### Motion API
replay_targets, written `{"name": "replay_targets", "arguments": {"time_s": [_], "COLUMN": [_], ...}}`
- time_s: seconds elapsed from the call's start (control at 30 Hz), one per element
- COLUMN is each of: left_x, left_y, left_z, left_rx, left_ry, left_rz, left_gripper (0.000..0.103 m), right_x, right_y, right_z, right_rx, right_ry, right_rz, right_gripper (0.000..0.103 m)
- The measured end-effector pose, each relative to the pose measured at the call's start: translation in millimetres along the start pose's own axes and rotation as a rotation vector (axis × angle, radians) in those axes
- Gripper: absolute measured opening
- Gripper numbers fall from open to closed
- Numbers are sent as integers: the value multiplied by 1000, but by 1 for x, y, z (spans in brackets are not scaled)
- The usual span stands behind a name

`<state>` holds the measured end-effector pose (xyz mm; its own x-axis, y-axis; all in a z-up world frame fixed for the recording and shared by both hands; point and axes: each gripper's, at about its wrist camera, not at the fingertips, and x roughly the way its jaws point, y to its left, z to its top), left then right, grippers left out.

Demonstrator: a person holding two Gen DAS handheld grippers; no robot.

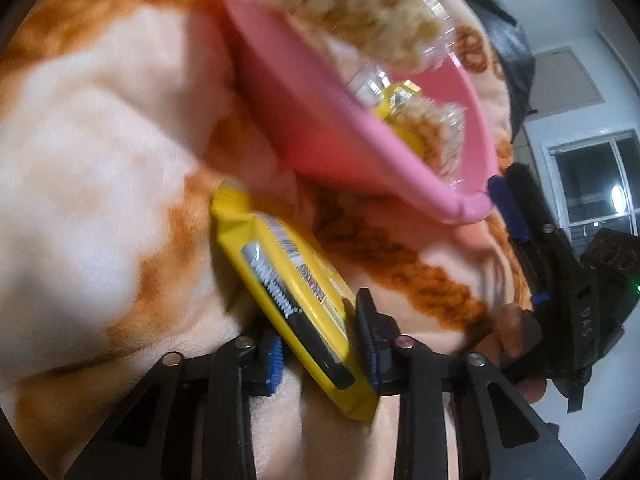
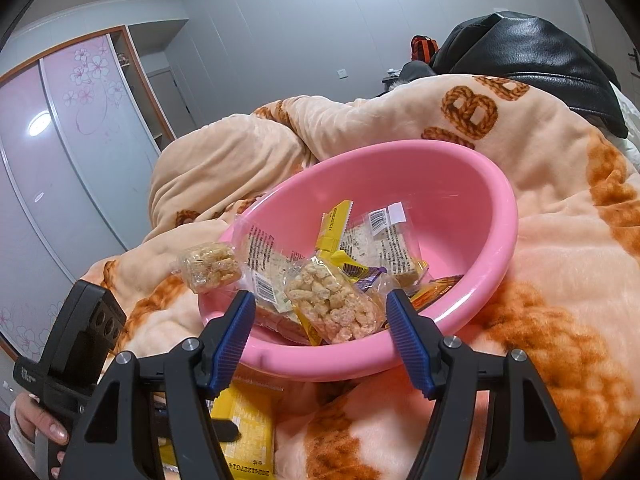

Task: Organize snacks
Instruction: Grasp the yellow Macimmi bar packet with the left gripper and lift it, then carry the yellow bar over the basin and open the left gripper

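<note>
The left gripper (image 1: pixel 320 332) has its jaws clamped on a yellow packet (image 1: pixel 288 284), gripping it near one end. The packet's long axis runs forward and to the left from the jaws, so most of its length sticks out ahead of them over the blanket (image 1: pixel 100 160). The pink bowl (image 1: pixel 320 128) lies ahead and to the right of these jaws, its near wall just beyond the packet's far end and its rim above the packet in this view. Judging from that, the coming move is a short carry forward, right and up over the rim, with the packet's free end leading.

The right gripper (image 2: pixel 320 320) has its jaws wide apart and holds nothing. It hovers just short of the bowl's near rim, and the bowl's opening sits directly ahead between the two jaws. The left gripper is the one carrying a snack, so it is the arm that matters for the next drop; the right is nearer the bowl but empty.

Inside the bowl (image 2: pixel 460 184) lie several wrapped snacks: a clear-wrapped puffed-rice bar (image 2: pixel 334 306) nearest the right jaws, flat pale bars with barcodes behind it, yellow wrappers between them, and something purple and orange low at the right side. Another puffed-rice piece (image 2: pixel 208 266) sits at the bowl's left rim; whether it rests on the rim or is loose in the air I cannot tell. The bowl rests tilted on the soft blanket, so it may rock if the rim is knocked.
</note>
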<state>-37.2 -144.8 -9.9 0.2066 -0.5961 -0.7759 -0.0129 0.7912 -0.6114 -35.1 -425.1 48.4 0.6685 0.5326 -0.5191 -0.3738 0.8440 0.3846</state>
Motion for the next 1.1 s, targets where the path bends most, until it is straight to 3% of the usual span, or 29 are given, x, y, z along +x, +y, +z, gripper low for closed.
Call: {"name": "replay_targets", "arguments": {"time_s": [0.13, 0.47, 0.73, 0.9, 0.97, 1.1], "left_x": [-24, -93, -139, -166, -175, -172], "left_y": [-10, 9, 1, -19, -38, -66], "left_z": [-7, -8, -21, -23, -22, -8], "left_rx": [63, -43, -25, 52, 131, 281], "left_ry": [-129, -474, -740, -820, -863, -845], "left_rz": [0, 118, 191, 127, 95, -48], "left_gripper": [16, 13, 12, 12, 12, 12], "right_x": [0, 0, 0, 0, 0, 0], "right_y": [0, 0, 0, 0, 1, 1], "right_z": [0, 0, 0, 0, 0, 0], "right_rx": [0, -2, -5, -6, -5, -6], "right_ry": [0, 2, 3, 4, 4, 4], "right_rz": [0, -2, -3, -4, -4, -4], "right_gripper": [66, 66, 67, 67, 67, 67]}}
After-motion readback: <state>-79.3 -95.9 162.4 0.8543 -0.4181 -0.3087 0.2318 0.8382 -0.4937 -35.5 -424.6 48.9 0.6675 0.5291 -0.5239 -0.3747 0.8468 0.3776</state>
